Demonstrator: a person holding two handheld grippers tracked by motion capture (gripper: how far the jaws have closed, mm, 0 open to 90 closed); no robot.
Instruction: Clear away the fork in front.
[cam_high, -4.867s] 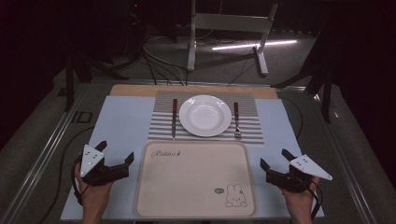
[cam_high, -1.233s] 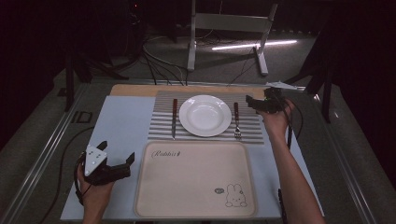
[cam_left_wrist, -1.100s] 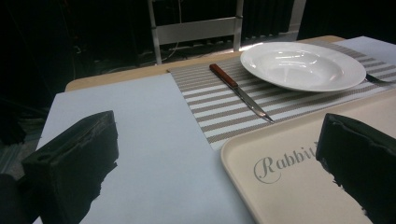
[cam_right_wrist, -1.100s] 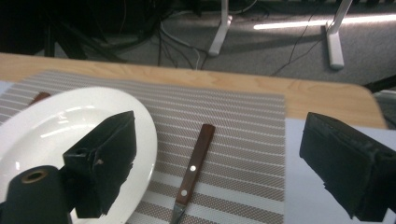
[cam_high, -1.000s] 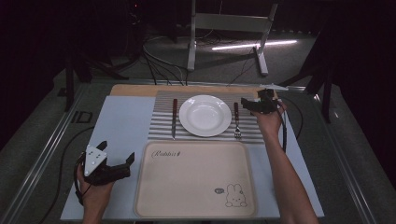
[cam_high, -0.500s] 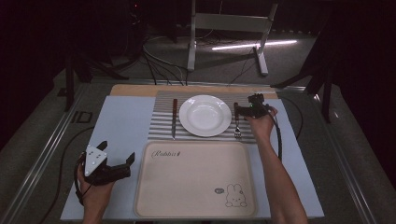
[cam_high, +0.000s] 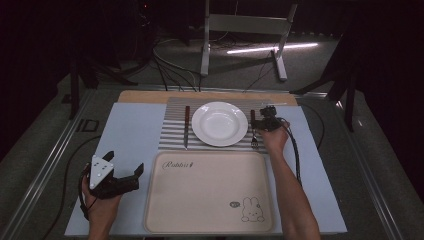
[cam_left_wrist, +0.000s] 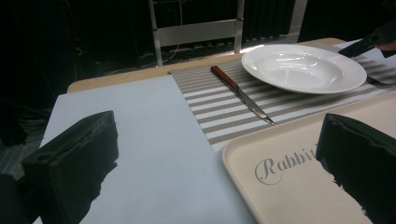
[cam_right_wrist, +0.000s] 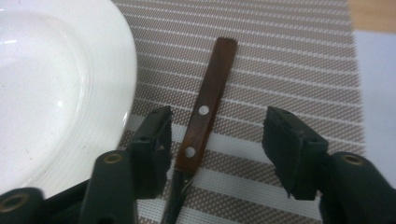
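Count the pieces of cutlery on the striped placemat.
2: a knife left of the plate, and a fork right of it, between the right tongs.

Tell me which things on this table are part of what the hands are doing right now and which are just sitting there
In use:
- fork, lying between the closing jaws of the right gripper, pads not yet on it

Lying about:
- plate
- knife
- tray
- striped placemat
- left gripper, open, near the tray

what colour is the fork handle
Dark reddish brown wood with two pale rivets; clearest in the right gripper view.
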